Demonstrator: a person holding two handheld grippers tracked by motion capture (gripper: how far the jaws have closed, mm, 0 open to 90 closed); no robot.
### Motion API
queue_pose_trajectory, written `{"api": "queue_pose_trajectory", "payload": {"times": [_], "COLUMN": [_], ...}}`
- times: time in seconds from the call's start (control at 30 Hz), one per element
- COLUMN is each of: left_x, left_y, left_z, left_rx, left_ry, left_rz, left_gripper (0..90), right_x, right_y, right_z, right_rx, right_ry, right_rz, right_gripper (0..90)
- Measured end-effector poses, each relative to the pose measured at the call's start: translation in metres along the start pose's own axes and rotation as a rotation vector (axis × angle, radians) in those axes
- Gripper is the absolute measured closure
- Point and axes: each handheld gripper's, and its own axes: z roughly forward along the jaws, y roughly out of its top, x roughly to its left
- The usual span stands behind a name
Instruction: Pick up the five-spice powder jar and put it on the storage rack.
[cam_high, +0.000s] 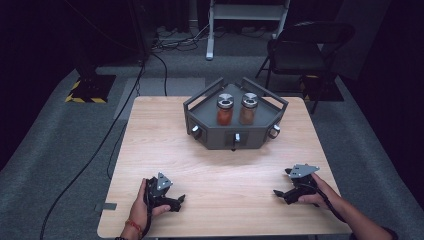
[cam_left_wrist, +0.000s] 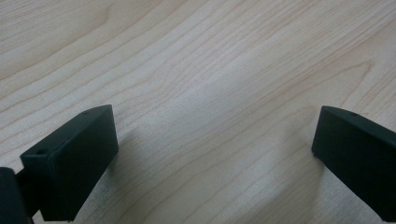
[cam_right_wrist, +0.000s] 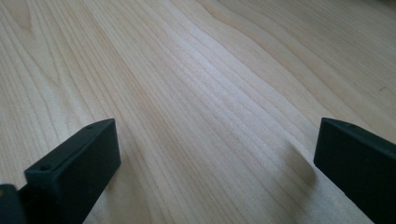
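A dark grey angular rack (cam_high: 235, 137) stands at the far middle of the wooden table (cam_high: 165, 150). On its top shelf are two glass spice jars with silver lids: an orange-red one (cam_high: 224, 110) on the left and a brown one (cam_high: 248, 109) beside it. My left gripper (cam_high: 181, 199) rests low near the front left edge, held by a hand, jaws wide apart over bare wood (cam_left_wrist: 210, 116). My right gripper (cam_high: 278, 193) sits near the front right, also held by a hand, its jaws spread with nothing between them (cam_right_wrist: 215, 135).
Three small knobs (cam_high: 237, 137) stick out of the rack's front faces. Beyond the table a black folding chair (cam_high: 305, 45) and a white stand (cam_high: 245, 15) sit on grey carpet. Cables (cam_high: 100, 145) run across the floor at left.
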Motion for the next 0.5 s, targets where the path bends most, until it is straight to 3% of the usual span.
{"api": "queue_pose_trajectory", "payload": {"times": [0.07, 0.5], "left_x": [0.0001, 0.0004], "left_y": [0.0, 0.0002], "left_z": [0.0, 0.0001], "left_rx": [0.0, 0.0], "left_ry": [0.0, -0.002], "left_rz": [0.001, 0.002], "left_gripper": [0.2, 0.3], "right_x": [-0.0036, -0.0037], "right_y": [-0.0028, -0.0047], "right_z": [0.0006, 0.0006], "right_rx": [-0.006, -0.013], "right_ry": [0.013, 0.013], "right_rz": [0.026, 0.029], "right_gripper": [0.0, 0.0]}}
